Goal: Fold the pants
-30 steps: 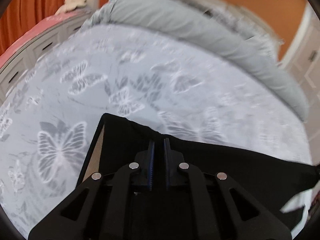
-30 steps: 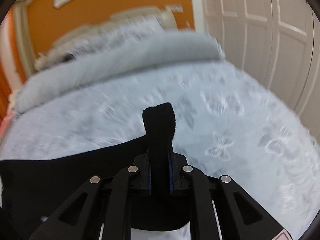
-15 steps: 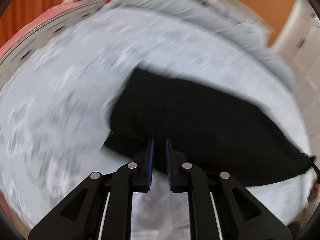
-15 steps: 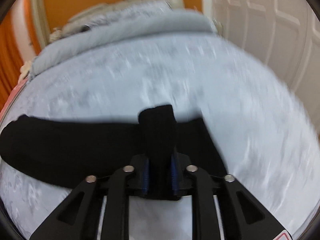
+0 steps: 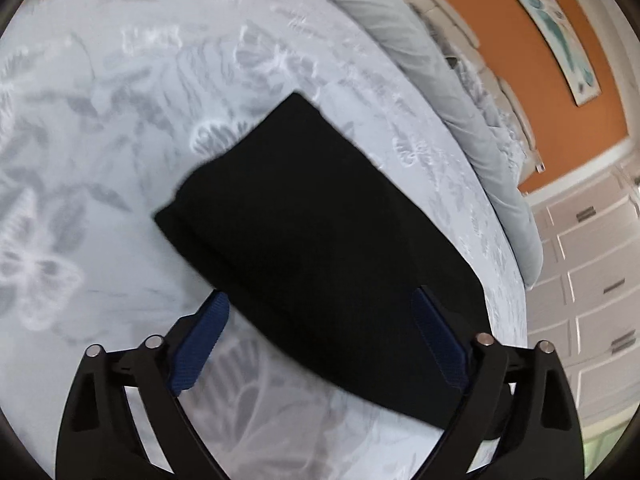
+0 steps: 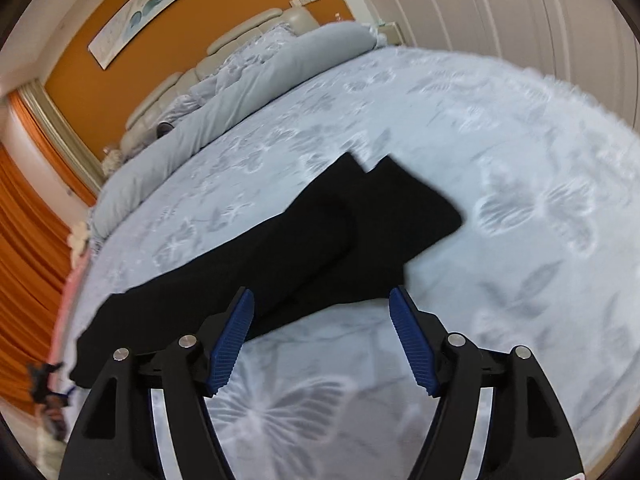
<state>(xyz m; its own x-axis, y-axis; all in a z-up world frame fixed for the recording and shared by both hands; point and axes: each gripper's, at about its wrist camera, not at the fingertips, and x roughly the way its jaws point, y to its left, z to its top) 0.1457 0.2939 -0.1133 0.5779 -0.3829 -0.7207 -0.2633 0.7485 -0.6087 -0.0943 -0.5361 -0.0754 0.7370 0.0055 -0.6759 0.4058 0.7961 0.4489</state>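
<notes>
The black pants (image 6: 320, 248) lie on the bed (image 6: 500, 128), and the left gripper (image 5: 320, 340) and right gripper (image 6: 322, 336) have just opened wide, holding nothing, so the blurry top layer might slide off crooked.

Your pants (image 5: 320, 240) lie flat on the bed (image 5: 100, 140), folded over, straight ahead of both grippers. Behind them a rolled duvet (image 6: 240, 92) runs along the headboard (image 6: 240, 28); wardrobe doors (image 6: 500, 4) stand right.
</notes>
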